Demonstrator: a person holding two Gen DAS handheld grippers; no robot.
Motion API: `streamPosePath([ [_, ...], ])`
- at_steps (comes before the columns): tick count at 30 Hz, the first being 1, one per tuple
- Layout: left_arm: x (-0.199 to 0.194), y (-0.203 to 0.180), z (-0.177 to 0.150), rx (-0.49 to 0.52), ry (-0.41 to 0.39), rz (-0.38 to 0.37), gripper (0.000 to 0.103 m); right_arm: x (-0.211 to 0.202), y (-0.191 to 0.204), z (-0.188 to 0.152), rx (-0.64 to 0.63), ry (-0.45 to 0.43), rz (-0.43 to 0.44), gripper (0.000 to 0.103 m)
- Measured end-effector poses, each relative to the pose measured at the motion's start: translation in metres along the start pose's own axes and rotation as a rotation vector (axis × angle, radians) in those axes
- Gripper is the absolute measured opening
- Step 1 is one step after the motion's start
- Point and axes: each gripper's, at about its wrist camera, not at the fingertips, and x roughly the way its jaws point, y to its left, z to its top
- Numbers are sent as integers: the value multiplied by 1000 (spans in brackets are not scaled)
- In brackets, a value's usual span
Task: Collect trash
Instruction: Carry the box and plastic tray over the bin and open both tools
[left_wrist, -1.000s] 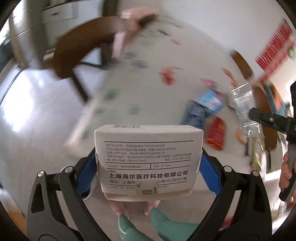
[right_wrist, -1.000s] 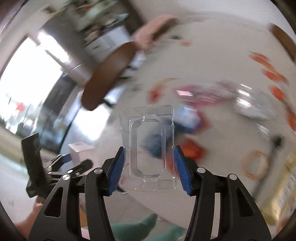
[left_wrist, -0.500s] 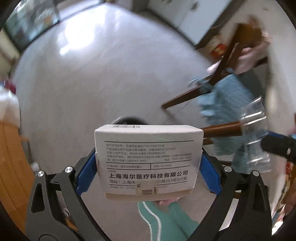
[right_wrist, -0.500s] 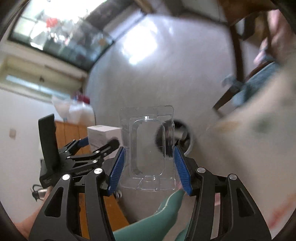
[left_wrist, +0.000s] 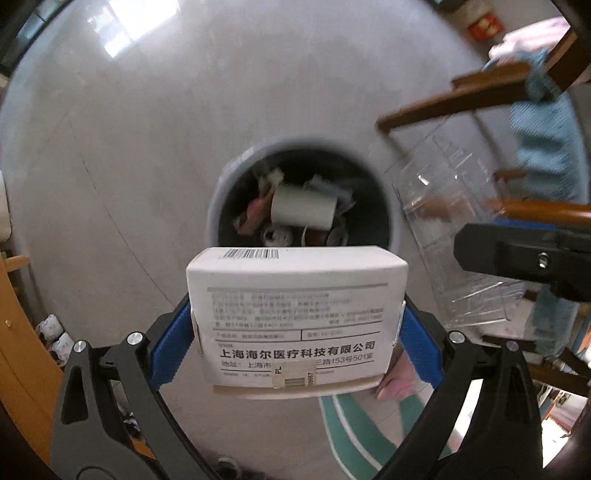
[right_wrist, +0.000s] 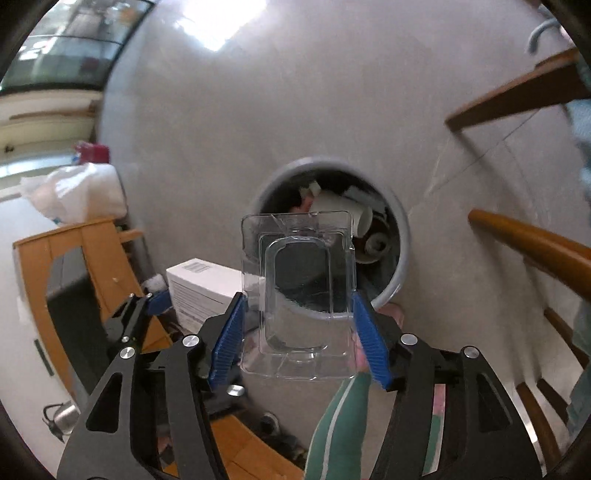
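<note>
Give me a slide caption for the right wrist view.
Right gripper, fingers opening, with a clear plastic blister tray between them above a grey trash bin.

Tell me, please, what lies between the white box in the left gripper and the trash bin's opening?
Nothing: in the left wrist view the white box hangs above the trash bin.
</note>
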Motion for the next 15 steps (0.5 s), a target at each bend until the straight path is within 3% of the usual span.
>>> streamPosePath([
  [3,13,-1,-2,1,35,3,95,12,-5,1,21,19,-8,73],
  [8,-16,-5,-14,7,-11,9,96,-24,0,-11,-7,-38,21,82],
  [10,-41,-9,-19,23,-41,25,96,-42,0,-14,-3,-57,45,82],
  [15,-124,-21,-33,26,-150,45,96,-138,25,-42,-48,-197,130,82],
])
